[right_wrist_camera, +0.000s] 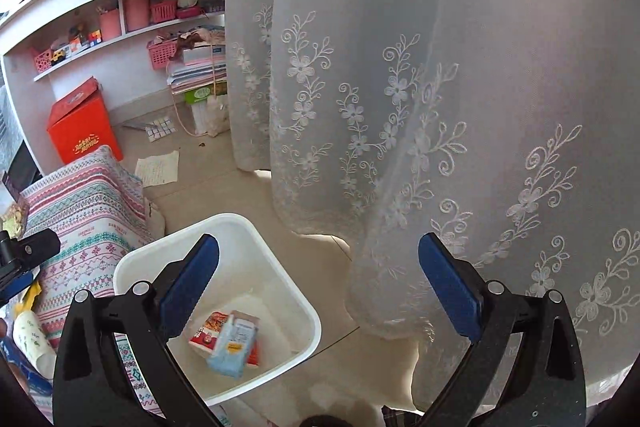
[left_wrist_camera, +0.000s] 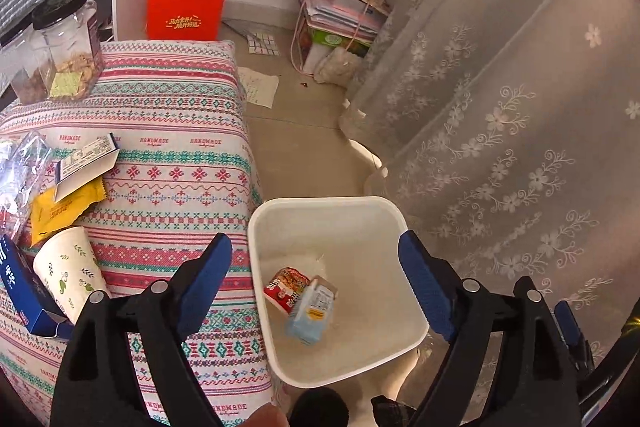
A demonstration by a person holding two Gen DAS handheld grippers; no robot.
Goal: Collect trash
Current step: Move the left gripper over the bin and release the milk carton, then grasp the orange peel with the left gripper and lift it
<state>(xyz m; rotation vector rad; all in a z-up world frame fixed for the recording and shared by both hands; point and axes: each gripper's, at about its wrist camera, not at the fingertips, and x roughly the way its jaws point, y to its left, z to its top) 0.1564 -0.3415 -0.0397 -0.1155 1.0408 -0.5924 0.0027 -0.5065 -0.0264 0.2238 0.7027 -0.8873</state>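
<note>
Both the left gripper [left_wrist_camera: 316,269] and right gripper [right_wrist_camera: 318,277] hang wide open and empty over the white bin [left_wrist_camera: 320,205], where a blue carton [left_wrist_camera: 314,311] lies. Next, swing left of the bin for the paper cup [left_wrist_camera: 70,269], pinching its wall gently.

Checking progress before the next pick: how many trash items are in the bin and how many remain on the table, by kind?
In bin:
Cartons: 1
Red packs: 1
On table:
Paper cups: 1
Yellow wrappers: 1
White boxes: 1
Blue boxes: 1
Clear bags: 1
Total: 7
</note>
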